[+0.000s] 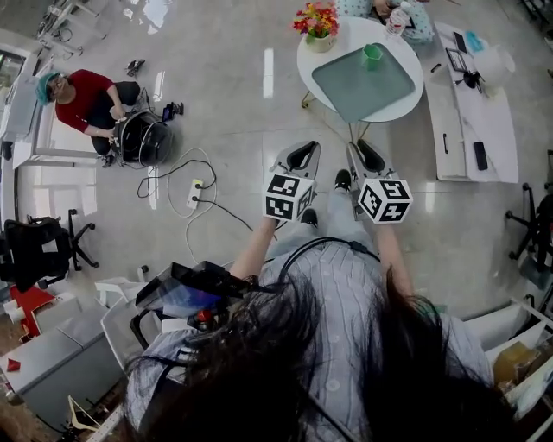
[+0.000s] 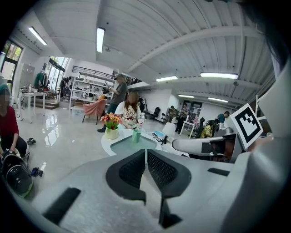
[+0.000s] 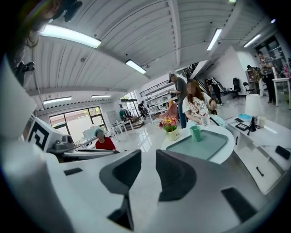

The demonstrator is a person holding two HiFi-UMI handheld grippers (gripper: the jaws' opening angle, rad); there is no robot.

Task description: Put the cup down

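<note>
from where i stand the green cup is already down: it sits upright on the pale green tray, toward its far edge, on the round white table, with a pot of flowers just beside the tray. neither tool is on it. the left gripper has its jaws pressed together with nothing in them, and the right gripper has its jaws a narrow gap apart, with only bare floor showing through (no cup, nothing pinched). both are held out in front of the person's chest, pointing toward the table and well apart from it. so i judge the putting-down itself finished, and the step in hand to be getting clear of it cleanly. to do that well i'd keep both grippers on this side of the table's rim and swing neither across the tray, since a light empty cup would likely tip at a small knock. it's worth a glance to check that the cup stands flat and not on the tray's raised edge, which i cannot tell from here.
</note>
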